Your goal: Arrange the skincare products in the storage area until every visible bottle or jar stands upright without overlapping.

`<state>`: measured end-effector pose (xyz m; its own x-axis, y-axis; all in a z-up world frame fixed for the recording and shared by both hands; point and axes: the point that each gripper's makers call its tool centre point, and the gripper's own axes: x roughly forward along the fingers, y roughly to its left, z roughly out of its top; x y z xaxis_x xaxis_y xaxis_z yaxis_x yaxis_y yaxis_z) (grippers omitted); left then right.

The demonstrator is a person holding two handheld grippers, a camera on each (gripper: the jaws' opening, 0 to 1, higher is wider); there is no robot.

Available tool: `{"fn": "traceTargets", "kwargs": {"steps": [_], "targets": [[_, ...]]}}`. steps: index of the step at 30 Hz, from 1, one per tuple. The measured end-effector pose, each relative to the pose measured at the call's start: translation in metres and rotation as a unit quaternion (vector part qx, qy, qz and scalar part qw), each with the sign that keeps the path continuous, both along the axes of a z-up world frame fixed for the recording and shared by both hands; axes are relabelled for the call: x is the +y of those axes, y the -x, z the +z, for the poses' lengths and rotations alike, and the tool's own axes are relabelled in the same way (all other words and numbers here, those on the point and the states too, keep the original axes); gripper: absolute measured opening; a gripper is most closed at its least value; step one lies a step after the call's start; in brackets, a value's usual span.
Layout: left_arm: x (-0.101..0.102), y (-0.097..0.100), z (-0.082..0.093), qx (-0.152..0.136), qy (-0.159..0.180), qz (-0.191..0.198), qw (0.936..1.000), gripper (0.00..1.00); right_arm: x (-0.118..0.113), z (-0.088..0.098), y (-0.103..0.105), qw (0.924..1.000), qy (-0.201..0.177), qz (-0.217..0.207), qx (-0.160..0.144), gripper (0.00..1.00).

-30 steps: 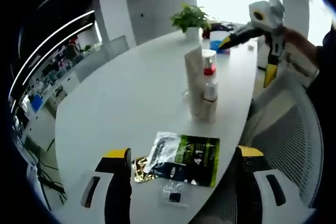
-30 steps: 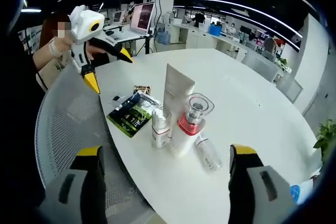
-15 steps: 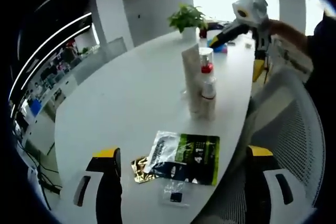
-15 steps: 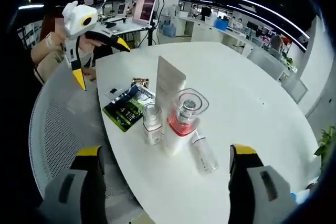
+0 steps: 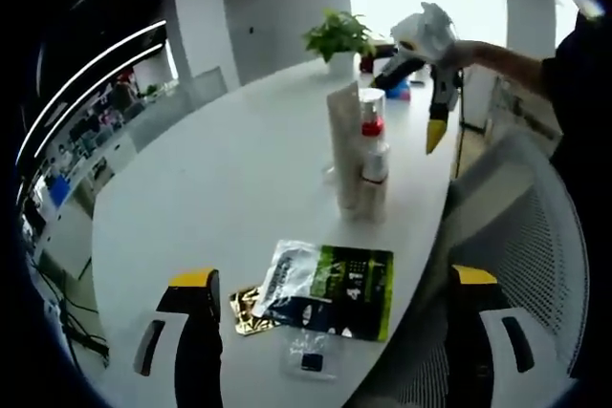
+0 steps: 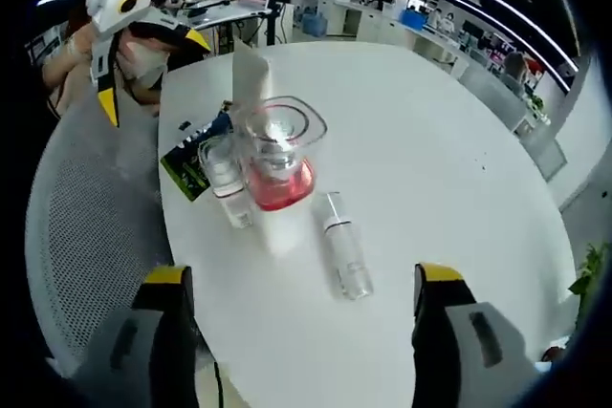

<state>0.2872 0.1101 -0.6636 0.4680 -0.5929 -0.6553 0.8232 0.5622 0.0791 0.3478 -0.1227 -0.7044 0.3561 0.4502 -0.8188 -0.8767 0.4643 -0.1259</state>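
Between your right hand-held gripper [image 6: 296, 332]'s spread, empty jaws lies a clear vial [image 6: 344, 257], flat on the white surface [image 6: 459, 140] beside the upright cluster, likely your next pick. That cluster, a white tube [image 5: 344, 145], a red-collared pump bottle [image 6: 275, 169] and a small clear-capped bottle [image 6: 225, 179], stands touching near the edge. Your left hand-held gripper [image 5: 330, 332] hangs released over the green sachet [image 5: 339, 279].
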Motion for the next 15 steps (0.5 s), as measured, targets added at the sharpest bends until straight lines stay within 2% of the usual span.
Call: {"fn": "traceTargets", "kwargs": {"steps": [2, 7, 15], "targets": [[0.000, 0.001, 0.000, 0.002, 0.001, 0.000, 1.0000, 0.97, -0.001, -0.004, -0.004, 1.0000, 0.004, 0.003, 0.005, 0.88], [0.000, 0.000, 0.000, 0.002, 0.003, 0.004, 1.0000, 0.97, -0.001, -0.015, -0.017, 0.9996, 0.019, 0.019, 0.009, 0.70], [0.000, 0.003, -0.002, 0.004, 0.000, 0.003, 1.0000, 0.97, 0.000, -0.035, -0.026, 0.9971, 0.044, 0.051, 0.036, 0.45]]}}
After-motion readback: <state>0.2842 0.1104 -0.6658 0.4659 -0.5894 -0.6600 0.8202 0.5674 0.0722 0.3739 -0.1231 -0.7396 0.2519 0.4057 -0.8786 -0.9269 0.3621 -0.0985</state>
